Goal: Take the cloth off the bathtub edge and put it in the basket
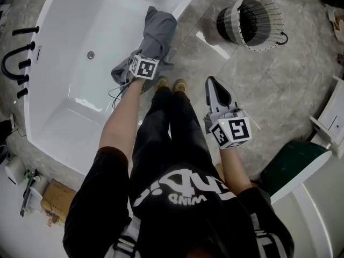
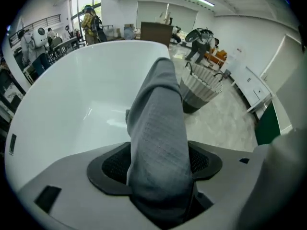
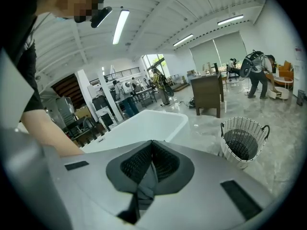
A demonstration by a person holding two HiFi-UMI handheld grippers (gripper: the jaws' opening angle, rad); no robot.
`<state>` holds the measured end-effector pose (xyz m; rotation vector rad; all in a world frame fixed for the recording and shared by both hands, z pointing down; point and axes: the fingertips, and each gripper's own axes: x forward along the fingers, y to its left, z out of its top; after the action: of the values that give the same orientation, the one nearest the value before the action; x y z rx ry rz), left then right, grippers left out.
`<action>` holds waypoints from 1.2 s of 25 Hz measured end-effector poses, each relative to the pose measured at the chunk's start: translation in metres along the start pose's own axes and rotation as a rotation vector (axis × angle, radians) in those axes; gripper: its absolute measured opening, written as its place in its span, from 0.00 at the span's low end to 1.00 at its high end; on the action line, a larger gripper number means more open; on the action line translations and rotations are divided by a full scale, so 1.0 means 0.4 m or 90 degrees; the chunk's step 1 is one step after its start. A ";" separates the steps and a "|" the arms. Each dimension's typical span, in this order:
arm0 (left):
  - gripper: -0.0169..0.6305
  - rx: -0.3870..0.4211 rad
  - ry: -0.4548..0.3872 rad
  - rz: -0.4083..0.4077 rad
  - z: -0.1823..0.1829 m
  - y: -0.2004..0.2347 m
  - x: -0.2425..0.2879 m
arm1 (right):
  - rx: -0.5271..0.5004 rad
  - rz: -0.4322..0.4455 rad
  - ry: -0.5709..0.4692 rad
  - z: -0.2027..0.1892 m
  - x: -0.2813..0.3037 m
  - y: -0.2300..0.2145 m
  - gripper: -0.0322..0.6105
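A grey cloth (image 1: 157, 32) hangs over the near rim of the white bathtub (image 1: 70, 90), part of it bunched inside the tub. My left gripper (image 1: 145, 56) is at the cloth's lower end, its tips buried in the fabric. In the left gripper view, the left gripper (image 2: 160, 172) is shut on the cloth (image 2: 160, 133), which rises in a taut fold toward the tub rim (image 2: 72, 95). My right gripper (image 1: 212, 81) hovers shut over the floor, holding nothing. The white wire basket (image 1: 252, 20) stands on the floor to the far right, also seen as the basket (image 3: 242, 143) and the basket (image 2: 200, 87).
Black tap fittings (image 1: 19, 52) line the tub's left end. The person's shoes (image 1: 171, 83) stand by the tub rim. A green and white fixture (image 1: 295, 165) sits at the right, a cardboard box (image 1: 56, 198) at the lower left. People stand far off in the room.
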<state>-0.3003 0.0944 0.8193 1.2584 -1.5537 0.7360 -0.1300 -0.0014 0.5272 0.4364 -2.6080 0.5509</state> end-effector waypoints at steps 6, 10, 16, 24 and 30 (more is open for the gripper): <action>0.46 0.036 0.045 -0.014 -0.019 -0.003 0.037 | 0.012 -0.012 0.007 -0.024 0.003 -0.016 0.07; 0.44 0.046 0.033 -0.006 -0.015 -0.003 0.031 | 0.010 -0.007 0.010 -0.025 0.012 -0.008 0.07; 0.39 0.034 0.009 0.015 -0.010 -0.009 -0.006 | -0.005 0.001 0.003 -0.004 0.003 -0.003 0.07; 0.29 0.026 -0.055 0.036 0.007 -0.023 -0.124 | -0.015 0.005 -0.021 0.047 -0.031 0.014 0.07; 0.07 0.043 -0.114 0.045 0.018 -0.049 -0.202 | -0.008 0.006 -0.028 0.049 -0.066 0.019 0.07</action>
<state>-0.2840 0.1122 0.7393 1.3555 -1.7390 0.7421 -0.1173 0.0019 0.4960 0.4379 -2.6559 0.5322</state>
